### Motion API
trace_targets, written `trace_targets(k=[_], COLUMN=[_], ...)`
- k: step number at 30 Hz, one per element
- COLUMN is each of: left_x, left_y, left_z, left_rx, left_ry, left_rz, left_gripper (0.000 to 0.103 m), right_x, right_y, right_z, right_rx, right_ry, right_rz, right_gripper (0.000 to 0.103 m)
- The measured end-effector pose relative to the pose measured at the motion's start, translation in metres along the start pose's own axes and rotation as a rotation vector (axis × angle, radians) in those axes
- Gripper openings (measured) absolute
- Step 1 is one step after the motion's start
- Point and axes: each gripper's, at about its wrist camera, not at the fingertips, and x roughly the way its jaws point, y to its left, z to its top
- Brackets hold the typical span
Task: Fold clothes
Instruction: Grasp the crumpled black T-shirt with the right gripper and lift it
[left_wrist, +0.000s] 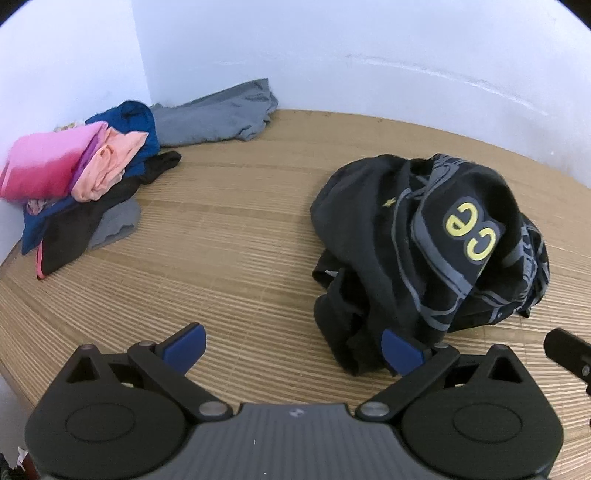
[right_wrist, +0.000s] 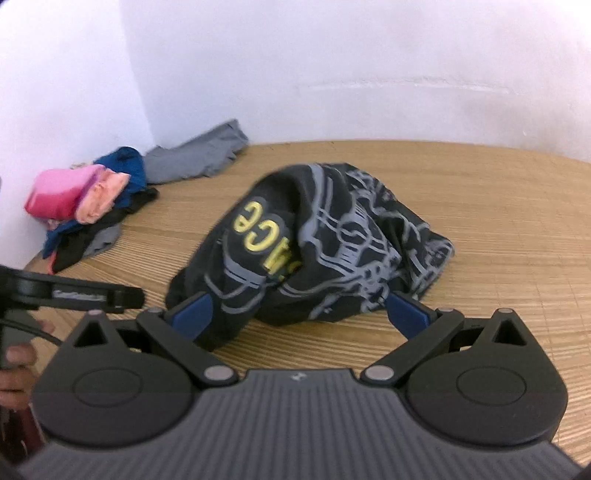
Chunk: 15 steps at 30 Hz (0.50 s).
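Left wrist view: I'm over a woven bamboo mat (left_wrist: 229, 229) that covers the whole surface; can't tell if a bench or a bed sits under it. Two white walls (left_wrist: 332, 51) meet in a corner far ahead-left of my jaws. Left gripper (left_wrist: 291, 350) has its jaws spread fully wide, nothing between the blue pads (left_wrist: 184, 349), bare mat in the gap. One crumpled black shirt (left_wrist: 424, 236) with grey print and yellow letters lies ahead-right; its near edge sits just at the right pad, contact unclear. One mixed clothes pile (left_wrist: 81, 184) (pink, peach, blue, black, grey) sits well ahead-left, in the corner. One grey garment (left_wrist: 218, 114) lies loose beyond the pile, against the far wall. A tip of the right gripper (left_wrist: 567, 350) pokes in at the right edge.

Right wrist view: same mat (right_wrist: 498, 221), same corner. Right gripper (right_wrist: 299, 315), jaws as wide as they go, holding nothing. The black shirt (right_wrist: 332, 236) is dead ahead, its near hem spanning the gap, cloth overlapping both pads in the view; no squeeze. Pile (right_wrist: 85, 206) and grey garment (right_wrist: 195, 155) far ahead-left. Left gripper (right_wrist: 74, 291) comes in beside my left jaw, with the person's fingers (right_wrist: 18, 365) below.
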Motion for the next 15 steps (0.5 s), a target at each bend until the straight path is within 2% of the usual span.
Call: trace_targets(k=[4, 6, 8, 10, 12, 15], left_x=[0.000, 0.009, 0.023, 0.033, 0.046, 0.061], left_y=[0.004, 0.019, 0.036, 0.053, 0.070, 0.092], left_z=[0.010, 0.013, 0.018, 0.021, 0.018, 0.012], left_rx=[0.010, -0.016, -0.036, -0.030, -0.031, -0.034], left_ry=[0.015, 0.035, 0.067, 0.075, 0.084, 0.089], left_rz=[-0.022, -0.074, -0.125, -0.156, -0.187, -0.219], left_gripper=[0.100, 0.097, 0.097, 0.097, 0.097, 0.097], right_x=[-0.015, 0.006, 0.021, 0.049, 0.083, 0.137], right_y=[0.018, 0.044, 0.065, 0.090, 0.110, 0.131], right_z=[0.044, 0.065, 0.078, 0.078, 0.074, 0.070], right_rx=[-0.078, -0.154, -0.183, -0.211, -0.252, -0.322], right_ry=[0.016, 0.060, 0.065, 0.104, 0.155, 0.227], right_rz=[0.056, 0.069, 0.116, 0.148, 0.132, 0.037], right_gripper=[0.103, 0.103, 0.103, 0.098, 0.096, 0.096])
